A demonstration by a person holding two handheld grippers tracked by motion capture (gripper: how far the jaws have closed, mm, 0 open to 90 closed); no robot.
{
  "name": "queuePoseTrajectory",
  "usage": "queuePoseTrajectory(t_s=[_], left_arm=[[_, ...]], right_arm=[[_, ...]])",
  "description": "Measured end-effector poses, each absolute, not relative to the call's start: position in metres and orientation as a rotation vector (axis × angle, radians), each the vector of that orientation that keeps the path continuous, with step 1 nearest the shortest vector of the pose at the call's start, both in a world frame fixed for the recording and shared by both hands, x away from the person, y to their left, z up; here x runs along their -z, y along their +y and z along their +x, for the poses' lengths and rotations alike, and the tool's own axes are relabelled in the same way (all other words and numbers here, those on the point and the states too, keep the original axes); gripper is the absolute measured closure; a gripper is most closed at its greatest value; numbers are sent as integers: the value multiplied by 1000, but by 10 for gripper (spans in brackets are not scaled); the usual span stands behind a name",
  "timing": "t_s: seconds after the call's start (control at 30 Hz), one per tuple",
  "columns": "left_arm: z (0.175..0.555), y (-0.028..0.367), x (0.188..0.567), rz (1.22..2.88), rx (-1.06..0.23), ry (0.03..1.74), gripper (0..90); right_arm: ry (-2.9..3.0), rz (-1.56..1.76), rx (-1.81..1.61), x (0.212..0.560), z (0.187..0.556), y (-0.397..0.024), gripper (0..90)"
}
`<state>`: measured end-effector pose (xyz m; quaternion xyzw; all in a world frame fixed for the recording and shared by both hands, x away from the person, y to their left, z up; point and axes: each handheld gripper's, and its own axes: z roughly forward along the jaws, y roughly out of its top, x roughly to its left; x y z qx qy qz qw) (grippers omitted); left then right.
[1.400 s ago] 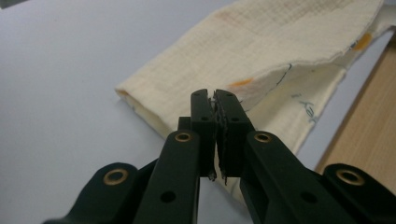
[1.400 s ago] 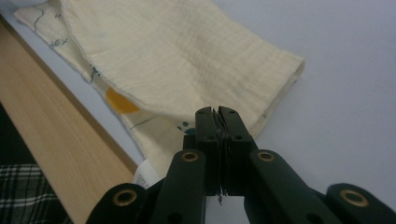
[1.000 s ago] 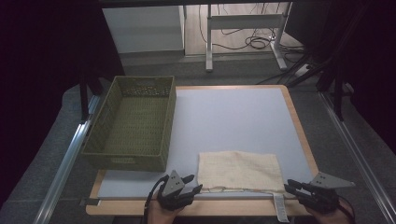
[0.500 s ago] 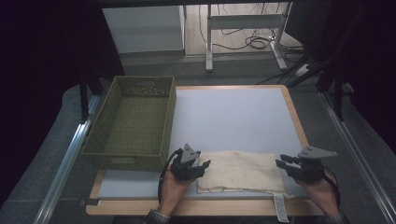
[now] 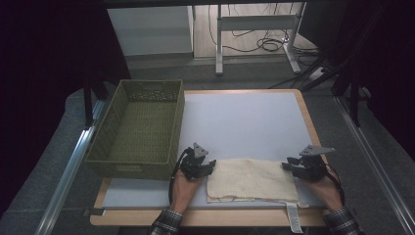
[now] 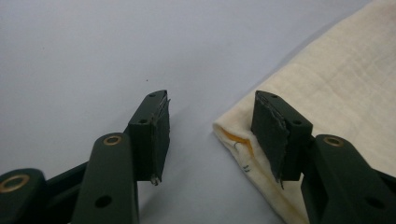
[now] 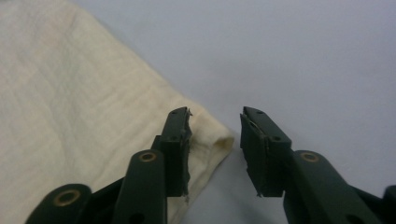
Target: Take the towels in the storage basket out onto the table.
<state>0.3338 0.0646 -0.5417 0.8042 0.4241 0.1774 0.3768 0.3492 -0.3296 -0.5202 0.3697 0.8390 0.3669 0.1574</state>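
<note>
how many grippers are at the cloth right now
2. The left gripper is at the cloth's far left corner, beside the basket; the right gripper is at its far right corner. Both have open jaws straddling a corner.

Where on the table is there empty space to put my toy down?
The widest bare patch is the far half of the white mat, right of the basket and beyond the cloth. A thin strip lies in front of the basket. The near edge is crowded: the left gripper and right gripper flank the cloth.
</note>
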Motion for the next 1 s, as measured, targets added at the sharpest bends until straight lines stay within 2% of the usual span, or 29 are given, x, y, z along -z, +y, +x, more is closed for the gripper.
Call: queuePoseTrajectory(t_s=[0.1, 0.13, 0.23, 0.3, 0.53, 0.7, 0.77, 0.83, 0.87, 0.93, 1.0], left_arm=[[333, 62, 542, 2081, -393, 1022, 611], [332, 60, 542, 2077, -373, 1014, 700], [330, 58, 539, 2103, -381, 990, 815], [328, 58, 537, 2089, -401, 983, 853], [323, 62, 529, 2007, -465, 988, 854], [318, 62, 531, 2041, -527, 1012, 850], [319, 63, 535, 2061, -511, 1037, 827], [322, 66, 536, 2054, -515, 1066, 698], [322, 67, 535, 2050, -523, 1073, 602], [325, 69, 533, 2034, -522, 1090, 525], [328, 72, 531, 2020, -495, 1102, 504]], right_arm=[[2418, 1052, -1078, 522, 348, -329, 788], [2430, 1045, -1076, 521, 347, -327, 832], [2419, 1001, -1009, 517, 345, -323, 852], [2382, 1004, -1008, 509, 351, -324, 853], [2340, 1006, -1010, 498, 380, -321, 852], [2335, 1034, -1019, 501, 413, -306, 845], [2344, 1052, -1009, 507, 420, -300, 832], [2337, 1058, -1007, 510, 423, -296, 786], [2325, 1067, -1034, 508, 421, -297, 738], [2313, 1082, -1065, 503, 415, -299, 668], [2315, 1074, -1087, 496, 406, -304, 601]])
